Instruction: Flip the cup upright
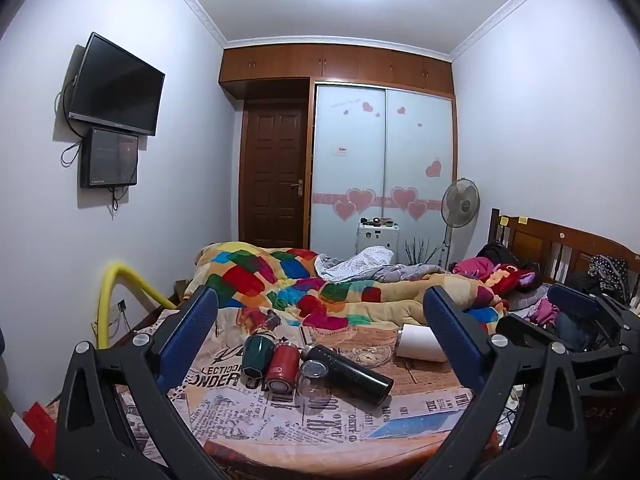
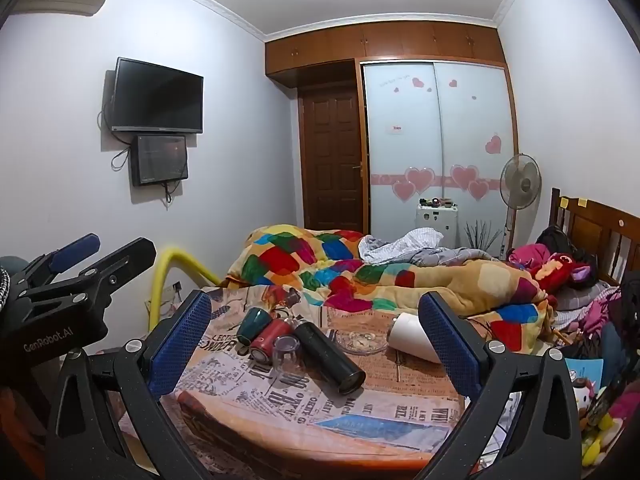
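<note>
From the left wrist, the left gripper [image 1: 320,312] gapes wide and empty above the newspaper-print table [image 1: 280,412], where a white cup [image 1: 420,342] lies on its side beside a black flask [image 1: 348,372], while from the right wrist the right gripper [image 2: 316,312] hangs equally wide, the cup [image 2: 410,336] near its right finger

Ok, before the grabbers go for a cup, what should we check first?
1. Left hand-held gripper open: ok, empty.
2. Right hand-held gripper open: ok, empty.
3. Cups needing a flip: not ok. Green cup, red cup, black flask and white cup lie on their sides.
4. Clear glass: cannot tell whether it stands upright or upside down.
5. Room to grab: not ok. Green cup, red cup, glass and flask are bunched together.
6. Glass dish near the white cup: mind it.
</note>
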